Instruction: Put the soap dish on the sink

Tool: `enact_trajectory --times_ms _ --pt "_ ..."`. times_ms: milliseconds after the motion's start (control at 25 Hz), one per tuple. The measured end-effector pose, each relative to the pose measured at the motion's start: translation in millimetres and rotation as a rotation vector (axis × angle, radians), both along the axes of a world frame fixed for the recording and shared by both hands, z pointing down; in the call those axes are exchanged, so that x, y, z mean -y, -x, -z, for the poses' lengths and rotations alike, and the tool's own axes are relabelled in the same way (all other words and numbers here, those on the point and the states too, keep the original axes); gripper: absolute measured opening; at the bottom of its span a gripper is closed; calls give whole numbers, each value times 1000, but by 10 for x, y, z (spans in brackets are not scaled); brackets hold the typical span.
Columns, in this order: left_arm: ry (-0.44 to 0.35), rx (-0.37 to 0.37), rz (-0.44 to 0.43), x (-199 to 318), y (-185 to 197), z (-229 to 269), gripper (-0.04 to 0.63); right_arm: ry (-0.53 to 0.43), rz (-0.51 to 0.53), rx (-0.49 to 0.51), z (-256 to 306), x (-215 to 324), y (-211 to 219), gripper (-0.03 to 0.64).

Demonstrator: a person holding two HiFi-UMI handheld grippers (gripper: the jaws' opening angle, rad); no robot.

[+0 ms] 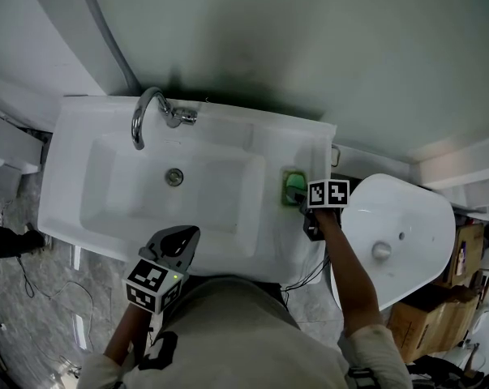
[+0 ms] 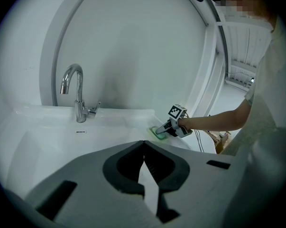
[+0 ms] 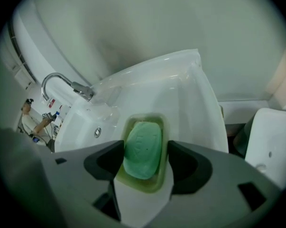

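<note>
White ceramic fills the head view: one rectangular sink (image 1: 75, 128) with one chrome tap (image 1: 149, 110) at its back edge and one round drain (image 1: 173, 177) in the bowl.

One soap dish (image 1: 287, 186), pale green, lies flat on the sink's right-hand ledge, just beside the bowl. It holds one green bar of soap (image 3: 142, 161).

You have two grippers in view, each with one cube of square markers. Your right gripper (image 3: 145, 148) reaches in from the right and points steeply down at the dish. Its jaws stand wide, one on each long side of the dish and pressed up against its rim, so the dish is gripped between them while it rests on the ledge.

Your left gripper (image 2: 143, 146) hangs over the sink's front edge, well apart from the dish. Its jaws are together at the tips, with nothing between them.

To the right of the sink stands one more white ceramic fixture (image 1: 402, 225), rounded, with a small hole in it. One cardboard box (image 1: 429, 318) sits just beside that fixture, on the floor.
</note>
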State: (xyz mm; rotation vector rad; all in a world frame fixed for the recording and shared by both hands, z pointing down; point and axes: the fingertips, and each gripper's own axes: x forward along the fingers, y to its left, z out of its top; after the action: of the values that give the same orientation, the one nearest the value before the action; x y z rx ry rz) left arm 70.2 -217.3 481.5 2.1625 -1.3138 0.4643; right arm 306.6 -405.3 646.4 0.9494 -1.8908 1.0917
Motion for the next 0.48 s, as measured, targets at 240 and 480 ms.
enact_trajectory --times_ms 240,480 --pt "-3 11 28 -3 84 0 18 -26 -62 -6 4 65 32 298" --pt "-2 16 50 -39 152 -19 18 -52 -62 -18 14 157 123 304"
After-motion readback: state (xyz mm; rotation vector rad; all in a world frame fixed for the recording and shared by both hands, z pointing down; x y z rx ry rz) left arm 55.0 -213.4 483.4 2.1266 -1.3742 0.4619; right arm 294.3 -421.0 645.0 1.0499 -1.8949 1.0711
